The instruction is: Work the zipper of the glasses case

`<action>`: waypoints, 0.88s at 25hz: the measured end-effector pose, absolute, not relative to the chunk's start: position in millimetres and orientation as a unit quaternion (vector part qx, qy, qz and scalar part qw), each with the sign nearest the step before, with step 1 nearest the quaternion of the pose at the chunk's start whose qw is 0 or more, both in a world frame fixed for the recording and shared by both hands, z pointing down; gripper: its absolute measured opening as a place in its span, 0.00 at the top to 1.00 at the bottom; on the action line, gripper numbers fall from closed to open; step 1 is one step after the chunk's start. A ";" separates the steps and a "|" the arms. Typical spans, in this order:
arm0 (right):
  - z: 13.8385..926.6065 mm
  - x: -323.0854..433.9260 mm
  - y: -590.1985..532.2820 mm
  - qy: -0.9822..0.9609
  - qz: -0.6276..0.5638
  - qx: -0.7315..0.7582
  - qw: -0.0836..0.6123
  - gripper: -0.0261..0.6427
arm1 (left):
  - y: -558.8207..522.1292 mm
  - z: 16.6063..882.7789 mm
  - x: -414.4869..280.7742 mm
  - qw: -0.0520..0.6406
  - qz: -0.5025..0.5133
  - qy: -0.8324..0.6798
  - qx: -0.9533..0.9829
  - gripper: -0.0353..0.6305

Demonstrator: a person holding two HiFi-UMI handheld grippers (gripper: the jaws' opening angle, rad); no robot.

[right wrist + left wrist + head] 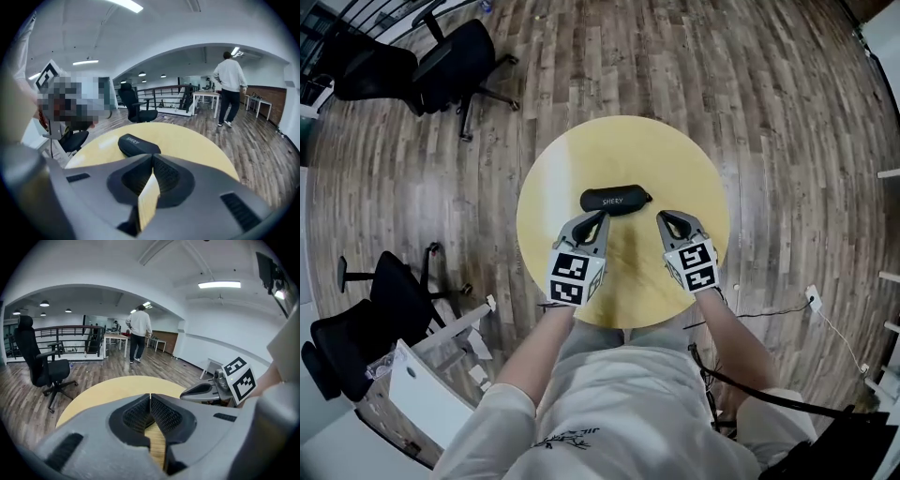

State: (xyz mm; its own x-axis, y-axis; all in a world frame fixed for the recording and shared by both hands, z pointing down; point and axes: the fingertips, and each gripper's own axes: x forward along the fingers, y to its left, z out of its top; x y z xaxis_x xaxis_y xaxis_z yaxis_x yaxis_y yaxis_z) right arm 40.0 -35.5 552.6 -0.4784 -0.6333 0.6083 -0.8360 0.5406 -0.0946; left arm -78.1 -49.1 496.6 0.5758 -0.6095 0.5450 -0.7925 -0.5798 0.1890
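Head view first: one black glasses case (616,200) lies in the middle of the single round yellow table (572,159). Its zipper is too small to make out from up there. The white lettering on its top is hard to read.

Two grippers sit over the lower half of the table, just below the case and apart from it. The left gripper (601,217) points at the middle of the case and the right gripper (662,217) at its right end.

From the left gripper view, its jaws are pressed together at the tips with nothing between them. The grey body of the gripper fills the lower frame and hides the table's near part, case included.

From the right gripper view, those jaws are also closed tip to tip and empty. The case shows just above them, left of centre, with its near edge cut off by the jaws.

Black office chairs (455,58) stand at the upper left and lower left, overlapping so the count is unclear. One person (139,331) stands far back in the room.
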 end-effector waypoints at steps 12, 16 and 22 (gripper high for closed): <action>622.2 18.5 -74.2 -0.873 0.161 0.283 0.365 0.88 | -88.7 595.8 -74.4 0.274 0.318 -0.379 0.825 0.94; 628.9 22.6 -82.5 -0.865 0.115 0.253 0.418 0.88 | -85.7 599.8 -72.0 0.276 0.330 -0.362 0.827 0.94; 636.2 14.6 -84.1 -0.858 0.044 0.179 0.480 0.88 | -81.1 598.2 -76.6 0.273 0.336 -0.358 0.827 0.94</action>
